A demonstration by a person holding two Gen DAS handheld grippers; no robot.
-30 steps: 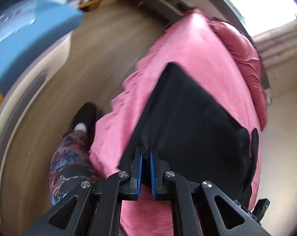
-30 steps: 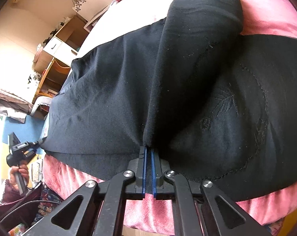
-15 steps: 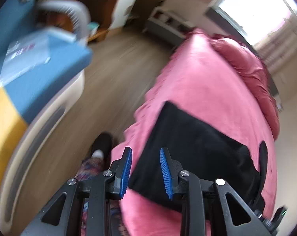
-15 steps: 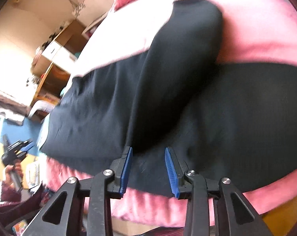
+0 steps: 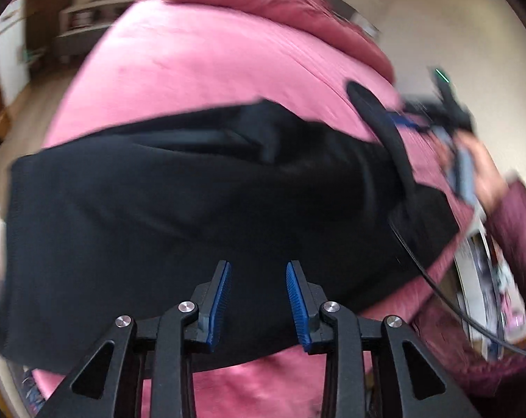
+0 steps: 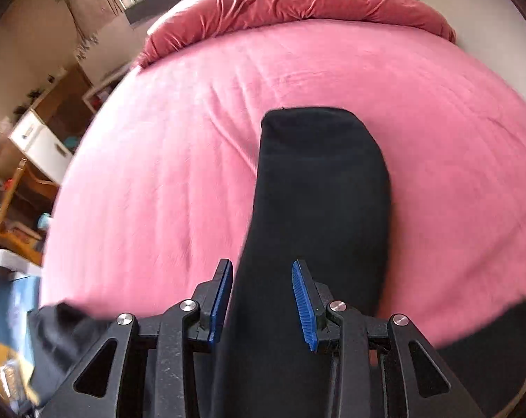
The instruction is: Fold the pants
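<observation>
The pants (image 5: 193, 209) lie flat on the pink bed (image 5: 193, 69), near its close edge, a wide black slab with one leg (image 6: 322, 181) sticking out from it. In your right wrist view that leg runs straight away from you toward the rumpled blanket (image 6: 298, 0) at the far end, so its long axis lines up with your right claw (image 6: 263, 299). That claw is spread wide, gripping nothing, and the leg passes just beyond the gap between its blue pads. Your left claw (image 5: 259, 299) is also released and empty, hovering over the broad part, whose long axis runs side to side across that view. I judge the right hand is better placed for the leg, the left for the slab. Your right hand (image 5: 479, 170) shows blurred at the leg's side.
</observation>
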